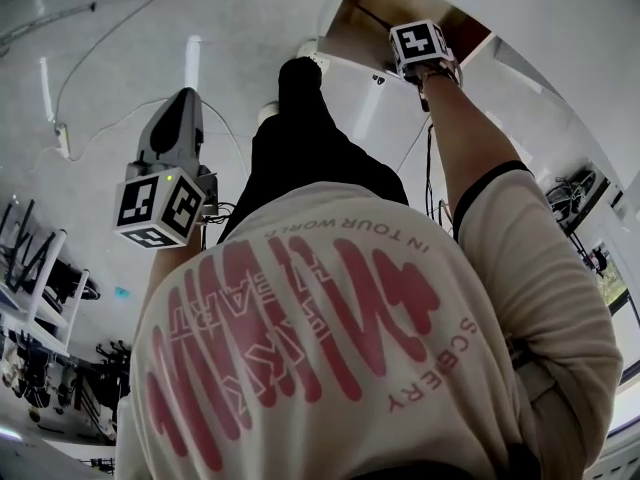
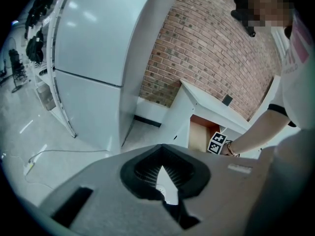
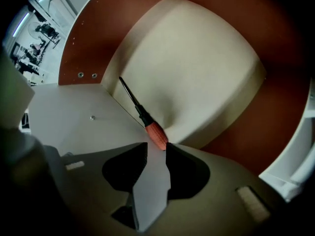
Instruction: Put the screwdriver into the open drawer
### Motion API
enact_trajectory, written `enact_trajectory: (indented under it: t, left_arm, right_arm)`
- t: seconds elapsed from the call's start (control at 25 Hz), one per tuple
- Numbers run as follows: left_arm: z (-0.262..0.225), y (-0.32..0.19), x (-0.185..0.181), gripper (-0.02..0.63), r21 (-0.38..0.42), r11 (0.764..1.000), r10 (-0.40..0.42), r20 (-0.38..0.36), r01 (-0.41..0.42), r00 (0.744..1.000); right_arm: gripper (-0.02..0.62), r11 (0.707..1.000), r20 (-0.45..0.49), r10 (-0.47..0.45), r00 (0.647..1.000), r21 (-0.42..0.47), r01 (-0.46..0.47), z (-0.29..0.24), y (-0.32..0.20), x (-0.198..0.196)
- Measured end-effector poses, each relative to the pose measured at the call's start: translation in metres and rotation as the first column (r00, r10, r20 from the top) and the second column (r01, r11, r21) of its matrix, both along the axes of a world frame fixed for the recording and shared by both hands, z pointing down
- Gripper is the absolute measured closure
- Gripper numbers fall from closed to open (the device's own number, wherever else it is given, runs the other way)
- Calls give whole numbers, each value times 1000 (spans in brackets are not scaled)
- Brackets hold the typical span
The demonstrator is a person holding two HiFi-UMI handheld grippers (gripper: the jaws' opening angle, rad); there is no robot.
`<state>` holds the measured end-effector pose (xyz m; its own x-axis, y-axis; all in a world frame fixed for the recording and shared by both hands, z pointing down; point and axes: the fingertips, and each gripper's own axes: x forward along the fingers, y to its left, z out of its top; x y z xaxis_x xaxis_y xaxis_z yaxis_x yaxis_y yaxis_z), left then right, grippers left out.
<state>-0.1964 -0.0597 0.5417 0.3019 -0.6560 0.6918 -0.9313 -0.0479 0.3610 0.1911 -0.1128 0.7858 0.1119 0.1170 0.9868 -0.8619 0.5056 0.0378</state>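
The screwdriver point(image 3: 150, 127), with an orange handle and a black shaft, lies on the pale floor of the open drawer point(image 3: 197, 68) along its white front panel point(image 3: 74, 112). My right gripper point(image 3: 157, 149) points down into the drawer with its jaws open, and the handle's end lies just ahead of the tips. In the head view its marker cube point(image 1: 418, 46) hovers over the drawer point(image 1: 365, 23). My left gripper point(image 1: 180, 108) hangs off to the left over the floor, away from the drawer. Its jaws point(image 2: 161, 165) meet at the tips with nothing in them.
The drawer belongs to a low white cabinet point(image 2: 206, 102) that stands against a brick wall point(image 2: 211, 48). A tall white cabinet point(image 2: 93, 48) stands to its left. Cables point(image 1: 110, 118) and a power strip point(image 2: 29, 166) lie on the floor, and racks point(image 1: 40, 268) stand at the far left.
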Motion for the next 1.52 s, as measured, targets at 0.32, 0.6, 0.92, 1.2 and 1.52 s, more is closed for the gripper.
enact_trajectory:
  t: [0.32,0.6,0.92,1.2,1.52]
  left_arm:
    - [-36,28,-11,603,79,997,-2,4,2,1000]
    - [-77,42,-4,603,175,984,31,-8,-29,999]
    - [-124,54,-1,603,284,958,47,-53,-30,997]
    - [-190,52,19,603,401,915,113,-126,-54,986]
    - [-285,51,51,603,566,816,230,-135,-115,964]
  right_arm:
    - [465,947,57,302,952,99,-307,-48,18,9]
    - [466,854,212,458,863,166,-493,-105,43,-4]
    - [532,774,385,471,794,252,-581,-181,63,-37]
    - [588,651,649,434,625,253,-716,-275,72,-88]
    - [587,539,870,166,465,315,-781,-431,62,-124]
